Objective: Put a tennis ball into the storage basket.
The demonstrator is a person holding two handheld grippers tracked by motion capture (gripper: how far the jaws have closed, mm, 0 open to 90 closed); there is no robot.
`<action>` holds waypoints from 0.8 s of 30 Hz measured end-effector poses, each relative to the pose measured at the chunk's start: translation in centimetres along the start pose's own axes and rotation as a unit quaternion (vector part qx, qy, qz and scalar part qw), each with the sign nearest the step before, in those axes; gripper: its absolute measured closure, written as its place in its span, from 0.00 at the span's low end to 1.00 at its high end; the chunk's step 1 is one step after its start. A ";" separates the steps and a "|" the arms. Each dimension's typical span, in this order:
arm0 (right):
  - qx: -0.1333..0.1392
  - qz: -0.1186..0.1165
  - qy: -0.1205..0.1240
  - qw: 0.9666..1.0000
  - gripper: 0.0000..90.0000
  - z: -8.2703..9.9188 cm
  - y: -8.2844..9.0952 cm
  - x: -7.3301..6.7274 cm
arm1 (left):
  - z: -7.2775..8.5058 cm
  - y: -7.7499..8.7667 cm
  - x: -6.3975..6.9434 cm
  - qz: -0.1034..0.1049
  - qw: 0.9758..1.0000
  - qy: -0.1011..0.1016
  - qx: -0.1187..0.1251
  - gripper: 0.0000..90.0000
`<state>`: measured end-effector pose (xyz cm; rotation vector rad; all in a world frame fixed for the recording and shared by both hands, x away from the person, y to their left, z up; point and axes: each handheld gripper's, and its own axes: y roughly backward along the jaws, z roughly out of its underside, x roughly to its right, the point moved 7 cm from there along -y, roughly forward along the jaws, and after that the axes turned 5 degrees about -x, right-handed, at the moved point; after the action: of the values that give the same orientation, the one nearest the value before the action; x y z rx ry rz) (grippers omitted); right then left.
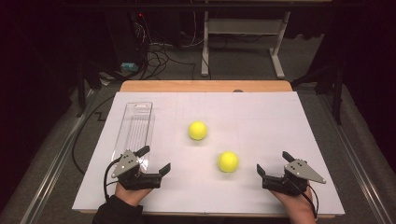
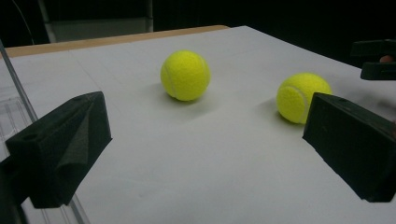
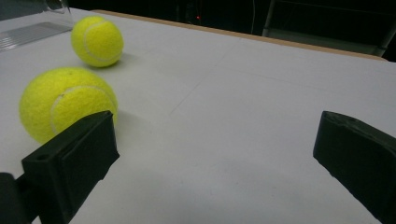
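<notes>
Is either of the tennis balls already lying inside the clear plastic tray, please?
No, both tennis balls rest on the white table, right of the clear tray.

The high view looks forward and down over the whole worktop (image 1: 261, 112). Both gripper views sit low near it, sharing the two balls (image 2: 185, 75) (image 3: 96, 40).

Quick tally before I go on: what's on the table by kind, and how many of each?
Yellow tennis balls: 2, the farther ball and the nearer ball
Clear plastic tray: 1, the tray along the left side
Hand-held grippers: 2, the left gripper and the right gripper, both open and empty
Total: 5
</notes>
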<state>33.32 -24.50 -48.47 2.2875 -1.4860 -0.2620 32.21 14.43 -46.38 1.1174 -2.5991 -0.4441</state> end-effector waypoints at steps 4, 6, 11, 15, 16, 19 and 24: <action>0.001 -0.003 -0.001 1.000 0.00 0.0 -0.1 0.0 | 0.0 -0.1 0.1 0.000 1.000 -0.002 -0.003 0.03; 0.001 -0.003 -0.001 1.000 0.00 0.0 -0.1 0.0 | 0.0 -0.1 0.1 0.000 1.000 -0.002 -0.004 0.03; 0.000 -0.005 0.000 1.000 0.00 0.0 -0.1 -0.1 | 0.0 0.0 0.1 0.001 1.000 -0.004 -0.006 0.03; -0.002 -0.005 0.002 1.000 0.00 0.0 -0.2 -0.1 | 0.0 0.0 0.2 0.001 1.000 -0.009 -0.009 0.03; -0.002 -0.005 0.001 1.000 0.00 0.0 -0.2 -0.2 | -0.1 -0.1 0.3 0.002 1.000 -0.011 -0.011 0.03; -0.003 -0.007 0.001 1.000 0.00 0.1 -0.3 -0.2 | -0.2 -0.2 0.5 0.002 1.000 -0.014 -0.016 0.03; -0.003 -0.008 0.000 1.000 0.00 0.1 -0.3 -0.2 | -0.3 -0.8 1.2 0.006 0.999 -0.021 -0.035 0.04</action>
<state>33.42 -24.28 -48.71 2.2950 -1.4658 -0.2713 32.06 13.02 -46.22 1.0805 -2.6030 -0.5568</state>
